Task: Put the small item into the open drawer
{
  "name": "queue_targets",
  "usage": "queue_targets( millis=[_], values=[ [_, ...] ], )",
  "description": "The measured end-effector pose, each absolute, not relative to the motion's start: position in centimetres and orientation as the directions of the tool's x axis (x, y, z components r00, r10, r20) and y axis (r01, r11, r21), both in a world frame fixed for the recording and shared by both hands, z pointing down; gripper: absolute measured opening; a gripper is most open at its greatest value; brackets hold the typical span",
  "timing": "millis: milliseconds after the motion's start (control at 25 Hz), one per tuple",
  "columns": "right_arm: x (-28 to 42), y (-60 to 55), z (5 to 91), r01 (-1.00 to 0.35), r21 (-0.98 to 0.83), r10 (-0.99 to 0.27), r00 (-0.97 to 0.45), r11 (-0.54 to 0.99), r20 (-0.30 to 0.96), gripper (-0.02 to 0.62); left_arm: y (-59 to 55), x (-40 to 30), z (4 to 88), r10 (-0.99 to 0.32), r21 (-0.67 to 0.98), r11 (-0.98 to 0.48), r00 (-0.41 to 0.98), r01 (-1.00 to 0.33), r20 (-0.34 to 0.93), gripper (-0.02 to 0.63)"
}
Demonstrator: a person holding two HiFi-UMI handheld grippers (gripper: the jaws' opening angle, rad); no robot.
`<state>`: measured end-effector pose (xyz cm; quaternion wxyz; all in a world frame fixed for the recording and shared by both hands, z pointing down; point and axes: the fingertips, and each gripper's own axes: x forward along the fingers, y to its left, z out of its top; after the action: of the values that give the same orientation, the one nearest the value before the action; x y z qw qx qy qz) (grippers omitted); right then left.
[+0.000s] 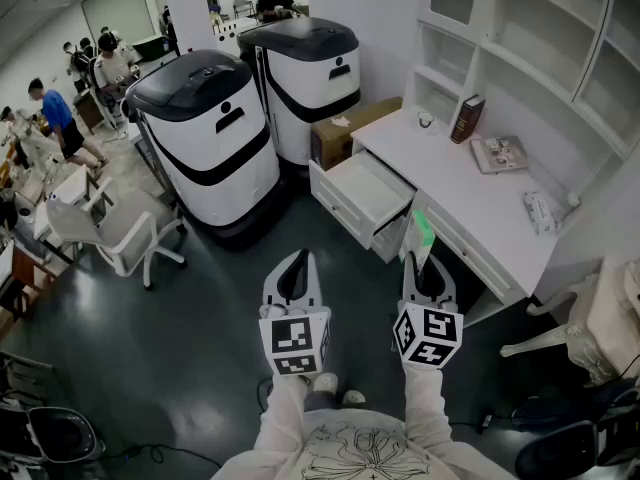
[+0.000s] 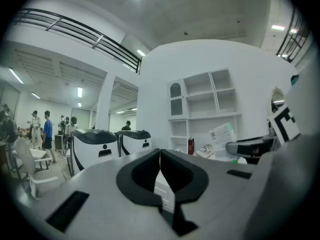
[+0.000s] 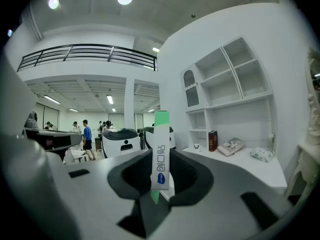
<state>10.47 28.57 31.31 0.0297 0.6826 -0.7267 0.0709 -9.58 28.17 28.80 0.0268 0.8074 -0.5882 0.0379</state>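
Observation:
My right gripper (image 1: 421, 258) (image 3: 161, 176) is shut on a thin white and green sachet (image 3: 160, 156) (image 1: 420, 233), which stands upright between the jaws. In the head view it hovers just in front of the white desk, a little right of the open drawer (image 1: 364, 196), whose inside looks bare. My left gripper (image 1: 294, 268) (image 2: 160, 176) hangs beside it over the dark floor, jaws closed together with nothing between them. In the left gripper view the sachet (image 2: 220, 133) shows at the right, held by the right gripper.
The white desk (image 1: 470, 203) carries a dark book (image 1: 467, 119), a magazine (image 1: 498, 153), a small cup (image 1: 426, 120) and a wipes pack (image 1: 541, 212), under white shelves (image 1: 520, 28). Two white and black machines (image 1: 215, 138) and a cardboard box (image 1: 345, 128) stand left of the drawer. People sit far left.

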Motion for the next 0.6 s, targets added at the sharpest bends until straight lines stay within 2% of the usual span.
queue_targets(
  millis=[600],
  values=[
    [9.7,26.8,31.7,-0.995,-0.065,-0.987,-0.080,0.071,0.139,0.094,26.4,-10.4,29.1,-0.949,0.001,-0.301,0.300,-0.954,0.097,0.006]
  ],
)
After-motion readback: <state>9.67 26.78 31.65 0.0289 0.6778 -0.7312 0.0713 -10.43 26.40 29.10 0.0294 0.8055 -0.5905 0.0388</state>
